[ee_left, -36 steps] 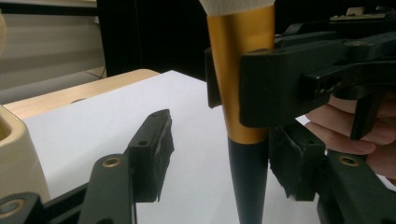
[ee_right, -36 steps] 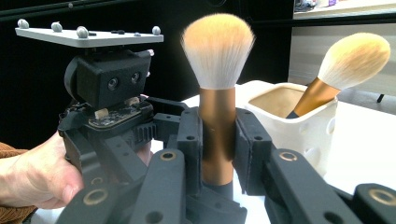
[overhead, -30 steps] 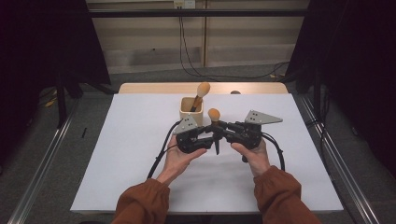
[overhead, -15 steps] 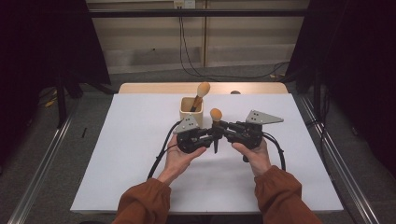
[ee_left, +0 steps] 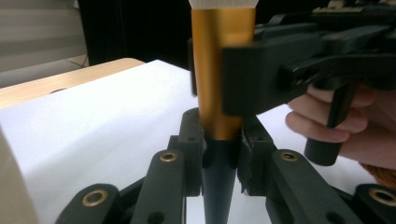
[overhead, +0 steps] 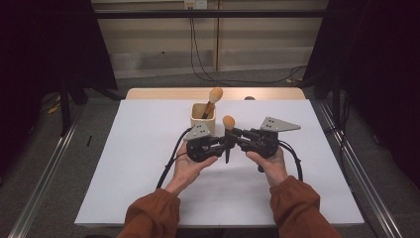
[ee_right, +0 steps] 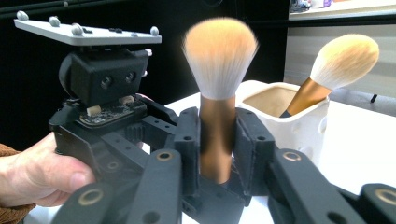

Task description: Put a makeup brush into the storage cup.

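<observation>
Brush held upright between two grippers.
Left gripper [overhead: 224, 148] pinches the makeup brush [overhead: 228, 130] on its dark handle below; right gripper [overhead: 233, 139] clamps the gold ferrule above.

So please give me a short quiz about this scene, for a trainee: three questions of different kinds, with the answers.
1. True or false: both claws are closed on one upright makeup brush.
2. Which part does the right claw grip? A) the bristles B) the gold ferrule C) the cup
3. Fill in: the second brush leans in the ____ behind the hands.

Key:
1. True. The left claw clamps the dark handle below the ferrule.
2. B.
3. Cup, on the white table.
</observation>
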A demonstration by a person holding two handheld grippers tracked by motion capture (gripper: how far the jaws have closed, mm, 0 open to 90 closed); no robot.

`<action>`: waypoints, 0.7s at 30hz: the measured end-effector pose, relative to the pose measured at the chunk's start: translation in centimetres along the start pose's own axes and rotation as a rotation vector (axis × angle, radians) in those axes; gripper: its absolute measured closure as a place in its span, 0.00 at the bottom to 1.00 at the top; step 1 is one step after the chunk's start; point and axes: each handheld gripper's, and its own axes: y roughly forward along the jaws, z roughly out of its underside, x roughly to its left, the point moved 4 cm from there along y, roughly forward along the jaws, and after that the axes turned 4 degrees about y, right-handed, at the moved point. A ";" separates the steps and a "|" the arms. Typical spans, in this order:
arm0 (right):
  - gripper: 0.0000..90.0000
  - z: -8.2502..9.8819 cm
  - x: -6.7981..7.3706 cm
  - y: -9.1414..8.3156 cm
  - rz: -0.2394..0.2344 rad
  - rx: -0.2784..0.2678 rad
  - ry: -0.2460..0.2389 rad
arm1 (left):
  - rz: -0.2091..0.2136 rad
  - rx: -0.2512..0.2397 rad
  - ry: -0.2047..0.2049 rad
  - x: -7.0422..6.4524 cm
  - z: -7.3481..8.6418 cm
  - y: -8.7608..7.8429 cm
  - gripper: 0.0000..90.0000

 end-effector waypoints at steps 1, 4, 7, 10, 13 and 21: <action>0.78 -0.1 0.0 -0.1 0.003 -0.002 -0.001 | -0.001 0.002 -0.003 0.1 0.1 0.0 0.83; 0.74 -0.1 -0.1 -0.2 0.015 -0.001 -0.005 | -0.007 0.004 -0.001 0.2 0.1 0.0 0.83; 0.69 -0.1 -0.1 -0.2 0.023 0.003 -0.008 | -0.010 0.001 -0.003 0.2 0.0 0.0 0.83; 0.62 -0.1 -0.1 -0.2 0.027 0.001 -0.007 | -0.015 0.008 0.008 0.3 -0.2 0.1 0.83; 0.57 -0.2 -0.1 -0.3 0.033 0.002 -0.016 | -0.016 0.005 0.012 0.5 -0.5 0.0 0.83; 0.30 -0.1 -0.1 -0.4 0.052 0.014 -0.031 | -0.023 0.006 0.008 0.6 -0.6 -0.3 0.83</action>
